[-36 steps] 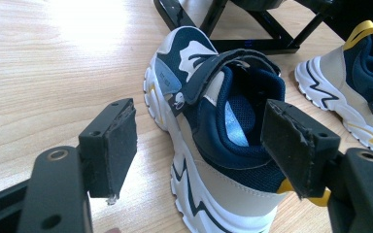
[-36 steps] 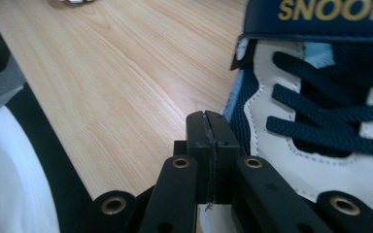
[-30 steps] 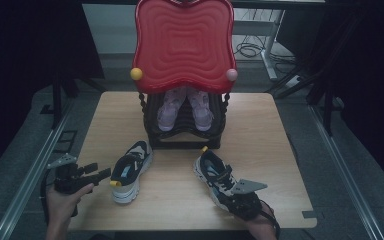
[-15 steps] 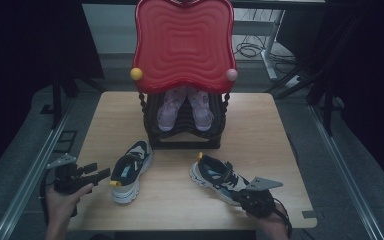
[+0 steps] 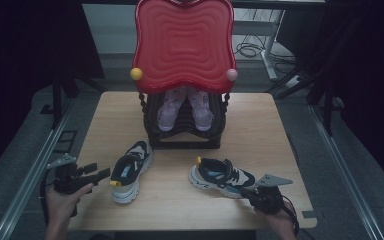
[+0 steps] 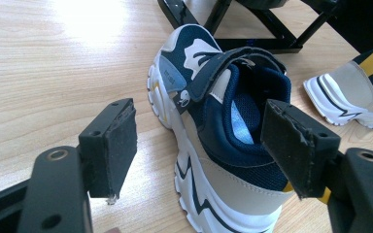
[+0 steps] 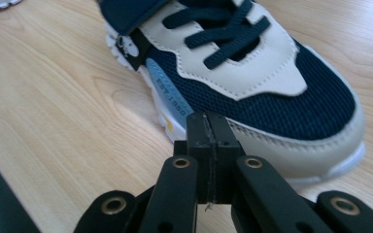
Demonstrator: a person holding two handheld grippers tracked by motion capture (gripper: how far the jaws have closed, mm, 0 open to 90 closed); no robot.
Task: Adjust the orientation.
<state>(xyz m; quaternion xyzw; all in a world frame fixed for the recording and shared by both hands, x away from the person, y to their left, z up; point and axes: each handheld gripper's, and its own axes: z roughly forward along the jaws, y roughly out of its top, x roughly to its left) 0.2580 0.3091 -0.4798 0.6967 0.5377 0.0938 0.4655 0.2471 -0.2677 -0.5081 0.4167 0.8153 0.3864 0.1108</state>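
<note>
On my feed the two navy, beige and white sneakers sit on the wooden table [image 5: 290,150] in front of the black rack [image 5: 185,132], which holds a pair of pink shoes [image 5: 185,107] under a red wavy panel [image 5: 184,42]. The left sneaker [image 5: 130,170] lies toe toward the rack, heel toward me. My left gripper [image 5: 97,176] hangs just off its heel side with the jaws wide apart and nothing between the pads; in the left gripper view [image 6: 199,145] the heel collar sits beyond the gap, untouched. The right sneaker [image 5: 222,177] lies across the table, heel to the left, toe to the right. My right gripper [image 5: 250,192] has its jaws pressed together, empty, tips right at the toe-side sole; in the right gripper view [image 7: 207,145] I cannot tell whether they touch the sole.
</note>
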